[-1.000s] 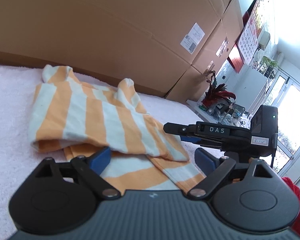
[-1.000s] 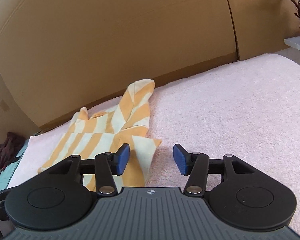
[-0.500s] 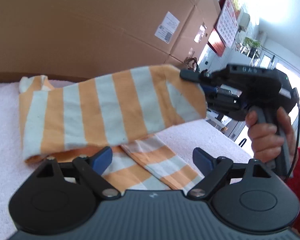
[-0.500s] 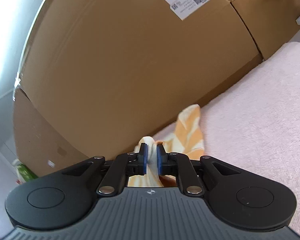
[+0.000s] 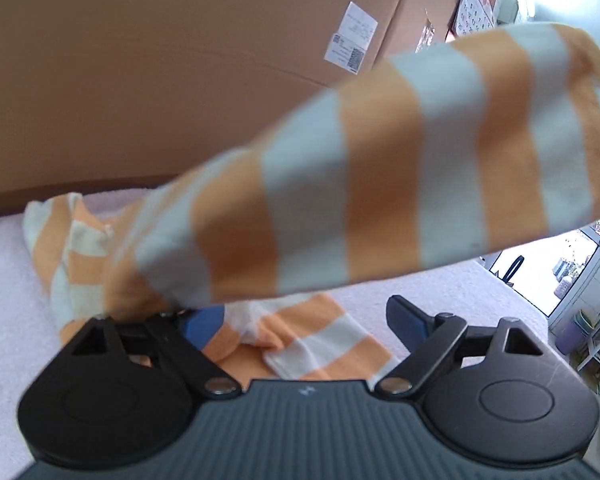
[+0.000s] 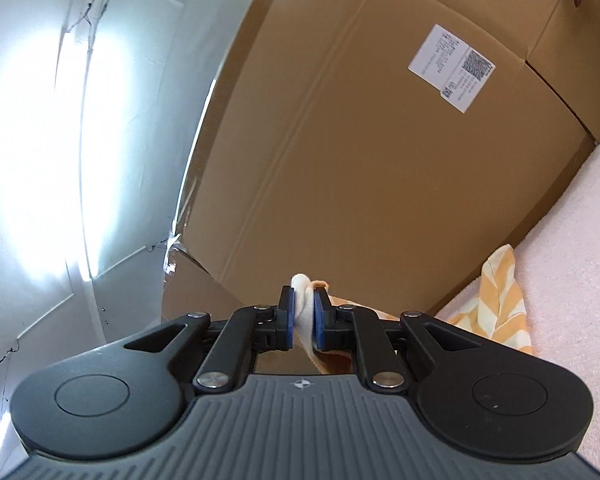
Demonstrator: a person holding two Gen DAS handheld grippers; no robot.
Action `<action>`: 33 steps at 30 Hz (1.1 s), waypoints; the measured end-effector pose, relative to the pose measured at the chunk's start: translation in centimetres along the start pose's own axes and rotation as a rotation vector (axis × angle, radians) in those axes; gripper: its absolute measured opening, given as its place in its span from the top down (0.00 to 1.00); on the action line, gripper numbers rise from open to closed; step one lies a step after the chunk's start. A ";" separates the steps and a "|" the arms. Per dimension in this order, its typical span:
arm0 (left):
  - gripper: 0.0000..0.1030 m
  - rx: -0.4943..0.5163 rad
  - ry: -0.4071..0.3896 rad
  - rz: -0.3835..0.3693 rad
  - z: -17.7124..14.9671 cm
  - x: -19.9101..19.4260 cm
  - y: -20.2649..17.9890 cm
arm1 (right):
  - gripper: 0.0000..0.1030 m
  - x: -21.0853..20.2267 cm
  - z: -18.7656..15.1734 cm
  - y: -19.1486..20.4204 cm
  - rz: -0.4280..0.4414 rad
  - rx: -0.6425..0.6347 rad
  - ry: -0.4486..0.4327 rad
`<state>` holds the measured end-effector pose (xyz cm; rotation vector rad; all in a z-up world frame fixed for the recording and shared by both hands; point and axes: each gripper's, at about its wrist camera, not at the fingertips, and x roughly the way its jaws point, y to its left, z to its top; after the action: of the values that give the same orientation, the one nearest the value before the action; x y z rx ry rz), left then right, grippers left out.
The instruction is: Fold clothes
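The right gripper (image 6: 303,316) is clamping a bunched edge of the striped garment (image 5: 380,184), its blue pads (image 6: 288,318) nearly together with only cloth between them, having closed from partly open a second ago when they straddled that corner on the pink towel (image 5: 4,280). It is now tilting up toward the cardboard box (image 6: 380,140), and the caught panel is sweeping as a blurred band from seven o'clock to two o'clock across the left wrist view, no longer lying flat. The rest is staying crumpled on the towel at nine o'clock. The left gripper (image 5: 304,320) is hovering wide open over the lower striped layer, gripping nothing. The fold appears to be just beginning.
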<state>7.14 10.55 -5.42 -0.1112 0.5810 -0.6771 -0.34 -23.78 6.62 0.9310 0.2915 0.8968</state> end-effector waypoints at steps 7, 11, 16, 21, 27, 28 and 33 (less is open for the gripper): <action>0.14 0.051 0.001 0.000 -0.4 -0.6 0.5 | 0.89 -3.7 -2.2 2.0 0.032 -0.108 0.052; 0.13 0.058 0.003 -0.005 -0.2 -1.3 0.9 | 0.89 -5.5 -3.5 1.7 0.039 -0.100 0.094; 0.13 0.058 -0.004 0.008 -0.5 -1.8 1.0 | 0.89 -6.9 -5.2 0.9 0.042 -0.055 0.154; 0.13 0.037 -0.020 0.021 -0.9 -2.1 1.1 | 0.89 -7.0 -7.5 -0.3 0.082 0.026 0.242; 0.12 0.048 0.017 0.049 -1.7 -2.6 1.4 | 0.89 -7.0 -10.5 -2.5 0.013 0.113 0.361; 0.10 0.046 0.029 0.052 -1.8 -2.7 1.5 | 0.89 -7.2 -10.9 -2.7 0.010 0.121 0.374; 0.09 0.020 0.073 0.048 -2.7 -3.0 1.7 | 0.89 -8.0 -12.5 -4.6 -0.087 0.155 0.403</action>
<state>4.72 13.96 -6.77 -0.0536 0.6449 -0.6422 -9.98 -24.15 -5.63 0.8674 0.7504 0.9879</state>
